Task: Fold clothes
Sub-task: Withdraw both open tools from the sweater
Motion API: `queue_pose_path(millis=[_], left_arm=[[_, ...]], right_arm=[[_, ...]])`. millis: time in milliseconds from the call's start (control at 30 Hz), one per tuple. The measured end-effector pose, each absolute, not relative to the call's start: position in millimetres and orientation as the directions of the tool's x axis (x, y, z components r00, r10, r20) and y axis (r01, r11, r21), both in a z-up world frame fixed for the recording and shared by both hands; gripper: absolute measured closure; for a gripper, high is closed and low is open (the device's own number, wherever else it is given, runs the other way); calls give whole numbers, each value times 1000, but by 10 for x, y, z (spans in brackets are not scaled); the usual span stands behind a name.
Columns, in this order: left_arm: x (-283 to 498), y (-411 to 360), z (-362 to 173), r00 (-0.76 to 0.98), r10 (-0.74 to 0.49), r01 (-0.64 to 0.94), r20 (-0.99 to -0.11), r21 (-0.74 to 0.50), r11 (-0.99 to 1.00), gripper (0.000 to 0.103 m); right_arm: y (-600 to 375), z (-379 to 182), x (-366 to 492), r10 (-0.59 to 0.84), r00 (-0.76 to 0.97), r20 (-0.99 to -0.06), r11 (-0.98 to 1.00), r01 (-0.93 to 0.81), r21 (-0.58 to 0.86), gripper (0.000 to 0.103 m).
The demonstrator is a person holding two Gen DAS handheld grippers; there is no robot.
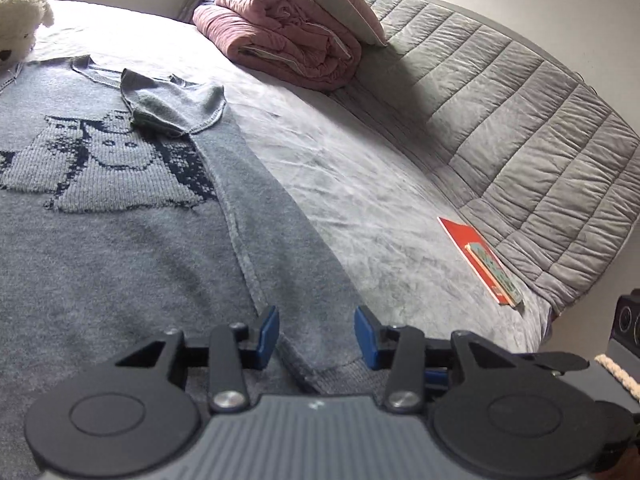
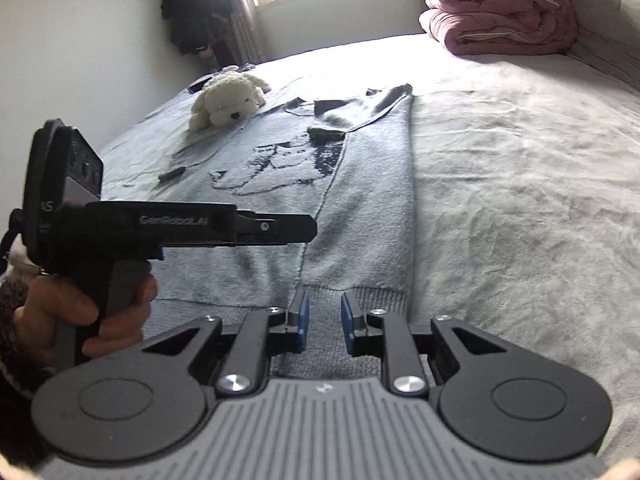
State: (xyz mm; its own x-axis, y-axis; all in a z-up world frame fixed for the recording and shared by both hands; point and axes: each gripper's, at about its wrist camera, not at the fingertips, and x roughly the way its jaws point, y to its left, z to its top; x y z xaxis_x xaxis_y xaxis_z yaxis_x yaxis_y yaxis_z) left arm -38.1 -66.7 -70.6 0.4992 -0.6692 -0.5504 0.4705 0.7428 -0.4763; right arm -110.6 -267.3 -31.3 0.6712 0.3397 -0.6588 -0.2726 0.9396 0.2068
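Centrally, a grey sweater [image 2: 280, 200] is laid flat on the bed [image 2: 520, 200], one sleeve folded along its right side. Both grippers are poised over the near hem, released: the left gripper [image 1: 316, 338] and the right gripper [image 2: 325, 322]. A plush dog [image 2: 226, 104] is seen beyond the collar.
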Motion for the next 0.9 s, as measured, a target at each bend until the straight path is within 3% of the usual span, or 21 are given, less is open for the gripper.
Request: queue_pose_path(millis=[233,400,467,533,700,900], left_arm=[[-589,-644,-750,472,-684,536,-557,-435,724,58],[-791,-544,-720,461,-687,580,-562,-394,712,54],[-872,-504,-708,457,-688,598,-564,-378,707,53],[-920,-441,-685,424,-689,603,-588,-384,699,51],[-1079,-294,-614,383,-672,631,-634,-352,692,49],[-1115,-2,-421,409,-685,584,-602,-404,704,47]], right_arm=[[-2549,-491,-1247,272,650,-709,939,-342,47,77],[-2606,-474,-1327,308,614,-727,929,-358,91,73],[-2612,-449,-1364,333,588,-737,921,-372,119,65],[-2600,-420,-1408,385,548,-742,901,-397,175,64],[-2568,-351,-1392,531,477,-700,834,-438,334,63],[-2524,-138,-1325,549,505,-665,831,-413,373,58]])
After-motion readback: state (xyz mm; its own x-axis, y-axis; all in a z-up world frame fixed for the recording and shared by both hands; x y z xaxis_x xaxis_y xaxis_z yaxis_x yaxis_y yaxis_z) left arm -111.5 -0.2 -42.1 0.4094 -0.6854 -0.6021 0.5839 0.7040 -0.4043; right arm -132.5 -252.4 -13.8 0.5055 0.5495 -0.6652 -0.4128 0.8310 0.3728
